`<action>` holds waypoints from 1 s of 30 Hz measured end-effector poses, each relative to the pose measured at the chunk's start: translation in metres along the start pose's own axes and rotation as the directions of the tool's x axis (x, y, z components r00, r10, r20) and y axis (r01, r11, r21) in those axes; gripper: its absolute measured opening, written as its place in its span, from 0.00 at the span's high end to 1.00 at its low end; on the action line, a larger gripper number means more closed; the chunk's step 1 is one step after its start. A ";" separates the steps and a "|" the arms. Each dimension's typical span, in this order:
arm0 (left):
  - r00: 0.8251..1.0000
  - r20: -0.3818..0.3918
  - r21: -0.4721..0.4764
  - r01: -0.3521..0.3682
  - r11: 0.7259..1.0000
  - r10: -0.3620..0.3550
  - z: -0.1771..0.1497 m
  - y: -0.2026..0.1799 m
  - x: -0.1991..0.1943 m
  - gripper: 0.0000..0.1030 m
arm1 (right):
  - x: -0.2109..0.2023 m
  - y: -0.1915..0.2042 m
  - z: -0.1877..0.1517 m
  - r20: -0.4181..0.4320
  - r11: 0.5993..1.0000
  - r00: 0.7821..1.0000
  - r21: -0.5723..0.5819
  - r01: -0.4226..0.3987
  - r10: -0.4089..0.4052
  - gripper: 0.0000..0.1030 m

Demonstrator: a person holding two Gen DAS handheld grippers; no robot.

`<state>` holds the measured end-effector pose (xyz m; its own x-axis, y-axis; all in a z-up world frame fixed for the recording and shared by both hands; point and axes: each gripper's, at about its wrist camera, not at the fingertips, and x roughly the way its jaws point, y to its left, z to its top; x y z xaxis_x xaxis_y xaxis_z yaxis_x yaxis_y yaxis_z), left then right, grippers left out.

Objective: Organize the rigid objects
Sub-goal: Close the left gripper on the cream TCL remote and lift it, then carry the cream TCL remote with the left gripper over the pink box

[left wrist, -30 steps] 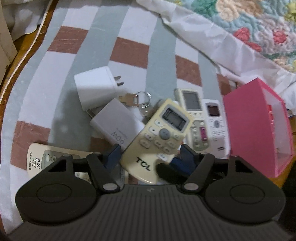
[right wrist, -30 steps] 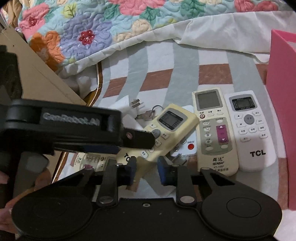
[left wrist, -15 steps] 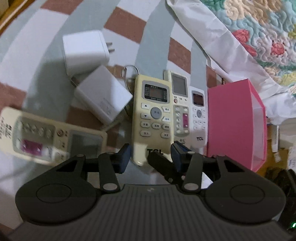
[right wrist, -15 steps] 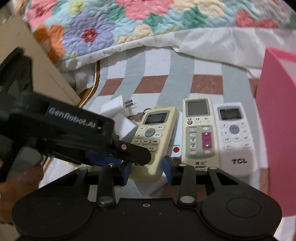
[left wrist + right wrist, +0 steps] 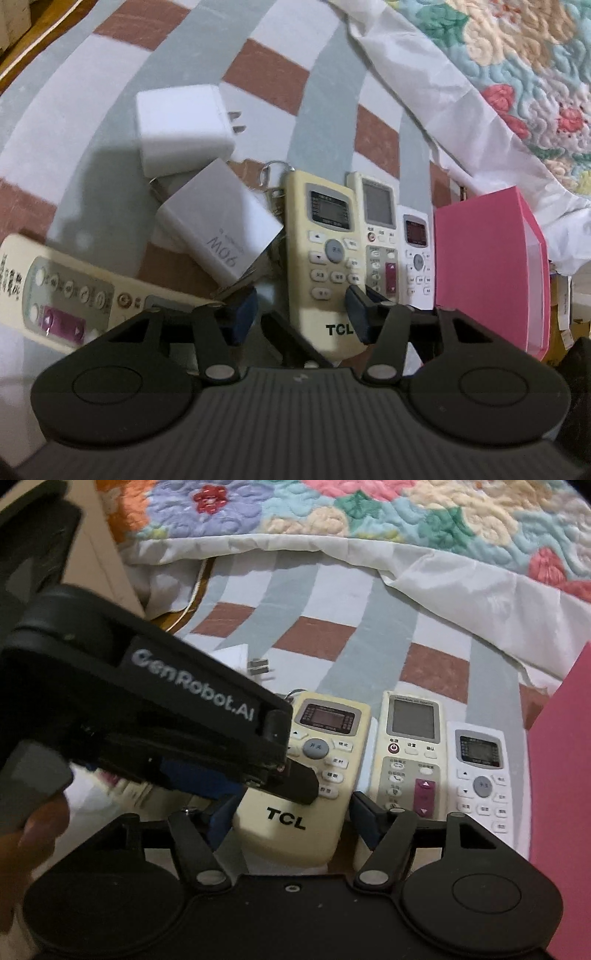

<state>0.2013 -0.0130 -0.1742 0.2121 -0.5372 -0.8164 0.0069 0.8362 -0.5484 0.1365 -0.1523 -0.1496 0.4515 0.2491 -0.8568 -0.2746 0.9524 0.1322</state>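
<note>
From the left wrist, the left tongs stand apart, astride the near end of the yellowed remote, which lies on the bed pointing straight away, in line beside two other remotes and the pink box.

From the right wrist, the right tongs also gape around that remote's TCL end; neither grips.
</note>
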 end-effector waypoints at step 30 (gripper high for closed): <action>0.986 0.155 0.290 0.010 0.957 -0.057 -0.063 -0.098 -0.083 0.59 | -0.131 -0.007 -0.024 0.220 0.997 0.975 -0.071 0.043 -0.026 0.35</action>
<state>0.1214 -0.0573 -0.0643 0.3602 -0.5605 -0.7457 0.2918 0.8269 -0.4807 0.0589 -0.1959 -0.0503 0.6342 0.2563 -0.7295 -0.3148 0.9473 0.0593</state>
